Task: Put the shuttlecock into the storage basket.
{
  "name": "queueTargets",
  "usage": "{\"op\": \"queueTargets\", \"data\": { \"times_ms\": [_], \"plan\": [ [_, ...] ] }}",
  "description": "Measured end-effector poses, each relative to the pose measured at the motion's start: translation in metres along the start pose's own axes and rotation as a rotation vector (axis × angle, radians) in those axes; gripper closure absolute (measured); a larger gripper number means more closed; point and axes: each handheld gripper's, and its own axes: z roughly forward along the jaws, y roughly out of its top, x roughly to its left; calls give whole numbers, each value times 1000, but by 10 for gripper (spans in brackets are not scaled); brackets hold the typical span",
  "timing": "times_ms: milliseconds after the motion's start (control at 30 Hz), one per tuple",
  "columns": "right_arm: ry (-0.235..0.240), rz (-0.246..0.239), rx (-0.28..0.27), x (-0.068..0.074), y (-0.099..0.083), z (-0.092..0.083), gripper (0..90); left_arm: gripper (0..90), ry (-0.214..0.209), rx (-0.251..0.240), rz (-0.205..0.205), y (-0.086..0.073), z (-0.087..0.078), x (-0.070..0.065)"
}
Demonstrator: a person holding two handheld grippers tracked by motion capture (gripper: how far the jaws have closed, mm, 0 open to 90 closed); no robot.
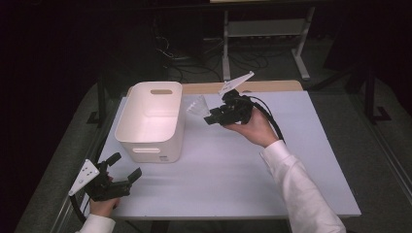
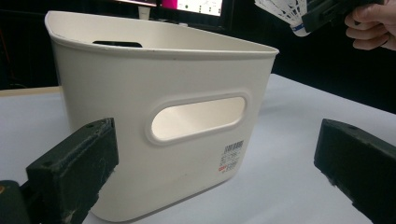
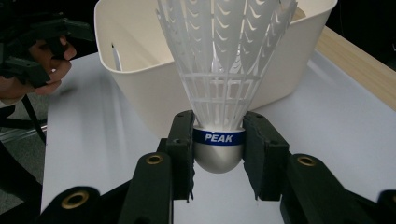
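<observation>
As the left gripper [image 1: 127,167] waits wide open near the table's front edge, the right gripper [image 1: 210,118] clamps a shuttlecock [image 3: 219,79] by its cork, feathers pointing toward the white bin [image 1: 150,121] just beside it.

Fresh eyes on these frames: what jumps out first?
The white plastic shuttlecock, clamped by its base between the jaws of the right gripper, held above the table just right of the bin. Next, the big cream bin with handle cutouts, standing left of centre on the white table. The left gripper sits at the near left corner, jaws open and pointing at the bin.
</observation>
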Motion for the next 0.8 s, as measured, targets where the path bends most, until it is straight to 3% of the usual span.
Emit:
{"op": "queueTargets", "data": {
  "times_ms": [267, 800],
  "plan": [
    [4, -33, -9, 2, 11, 7, 641, 0, -1, 8, 5, 0, 0, 0],
    [26, -53, -13, 11, 30, 21, 641, 0, 1, -1, 0, 0, -1, 0]
  ]
}}
